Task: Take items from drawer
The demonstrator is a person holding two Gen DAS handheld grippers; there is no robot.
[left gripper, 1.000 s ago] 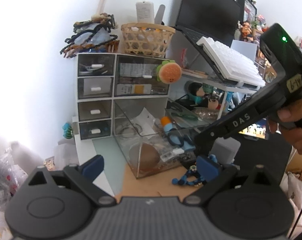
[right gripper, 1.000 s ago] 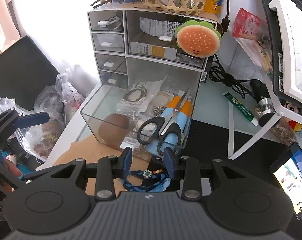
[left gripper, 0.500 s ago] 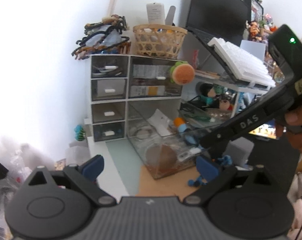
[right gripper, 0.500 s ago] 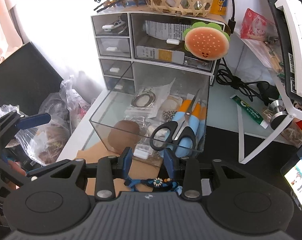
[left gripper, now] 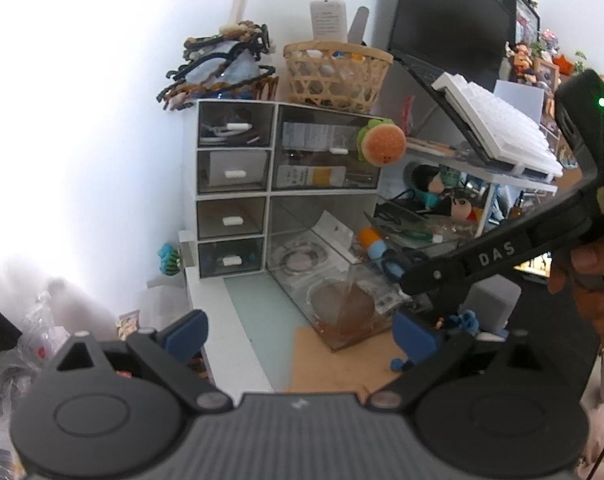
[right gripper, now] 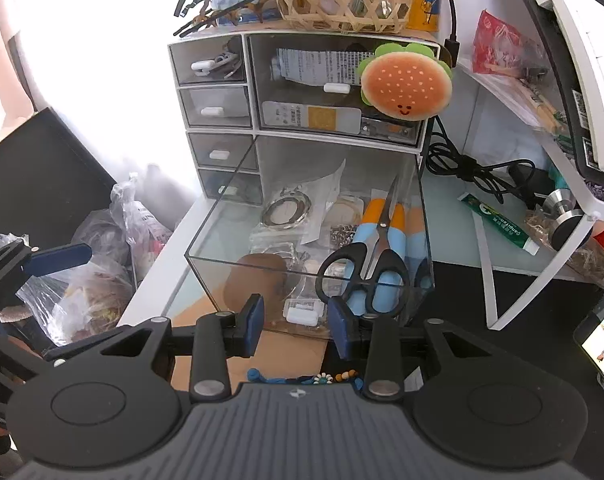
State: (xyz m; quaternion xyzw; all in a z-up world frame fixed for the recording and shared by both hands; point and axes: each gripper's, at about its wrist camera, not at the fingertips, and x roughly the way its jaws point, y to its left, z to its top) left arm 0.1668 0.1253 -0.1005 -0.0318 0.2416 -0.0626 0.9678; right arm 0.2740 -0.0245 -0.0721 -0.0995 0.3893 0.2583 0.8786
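Clear drawer [right gripper: 302, 216] is pulled fully out of the white organizer's [right gripper: 222, 128] lower right bay, its front wall hanging past the desk's near edge. My right gripper [right gripper: 296, 322] hovers just outside that front wall, jaws partly apart, nothing between the pads, lined up with the small white handle [right gripper: 301, 314]. My left gripper [left gripper: 298, 330] hangs back on the left with jaws spread wide and empty.

Inside: black-handled scissors [right gripper: 368, 260] at the front right corner, lying on blue-and-orange tubes [right gripper: 382, 240]. Brown round pouch [right gripper: 258, 280] at the front left corner. Bagged metal rings [right gripper: 285, 210] sit mid-drawer, toward the back.

Handling guess: scissors are rigid, moderately heavy, smooth steel blades likely slippery. I'd pinch across the plastic handle loops, where it's thicker and grippier, and mind the point aimed at the drawer's back. Pouch looks soft and light, will squash; take it at the top edge. Bags are flimsy and slick, probably slide rather than lift; grab a corner fold. Drawer walls are thin and clear, easy to misjudge and knock.
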